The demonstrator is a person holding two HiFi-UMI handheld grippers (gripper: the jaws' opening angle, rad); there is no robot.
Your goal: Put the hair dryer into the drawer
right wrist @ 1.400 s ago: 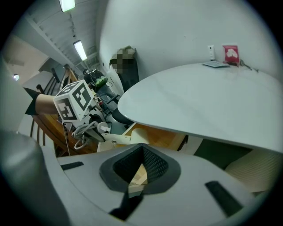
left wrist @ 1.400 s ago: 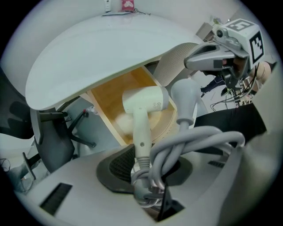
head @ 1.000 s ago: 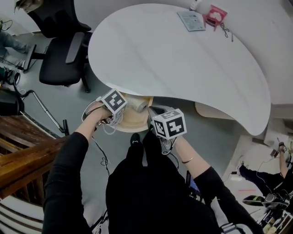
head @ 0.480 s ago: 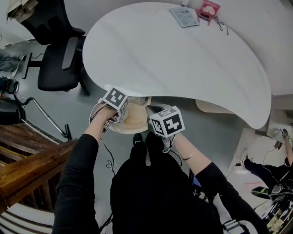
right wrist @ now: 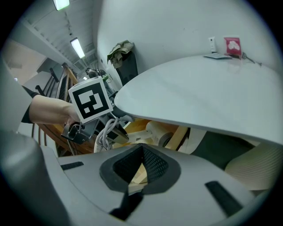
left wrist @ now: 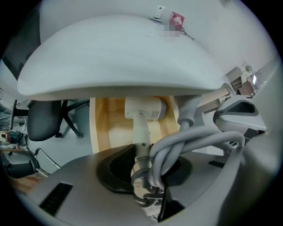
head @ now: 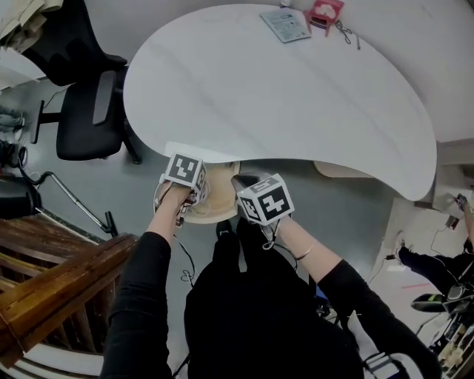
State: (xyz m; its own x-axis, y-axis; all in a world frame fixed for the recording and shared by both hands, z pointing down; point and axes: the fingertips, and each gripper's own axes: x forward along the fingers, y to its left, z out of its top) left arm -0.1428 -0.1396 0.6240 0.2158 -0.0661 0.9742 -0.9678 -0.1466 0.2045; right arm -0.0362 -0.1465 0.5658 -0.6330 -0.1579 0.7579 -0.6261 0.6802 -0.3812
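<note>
Lowering the hair dryer [left wrist: 142,109] while the left claw [left wrist: 140,165] clamps its handle and cord [left wrist: 185,145], with the right claw [right wrist: 140,152] pinching the drawer [left wrist: 104,128], risks striking the worktop [left wrist: 119,57] edge.

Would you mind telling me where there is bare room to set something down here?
The table top is bare from its near edge to the leaflet and red box at the far rim. The drawer below is crowded: hair dryer, its cord, the left gripper holding them, the right gripper at its edge.
</note>
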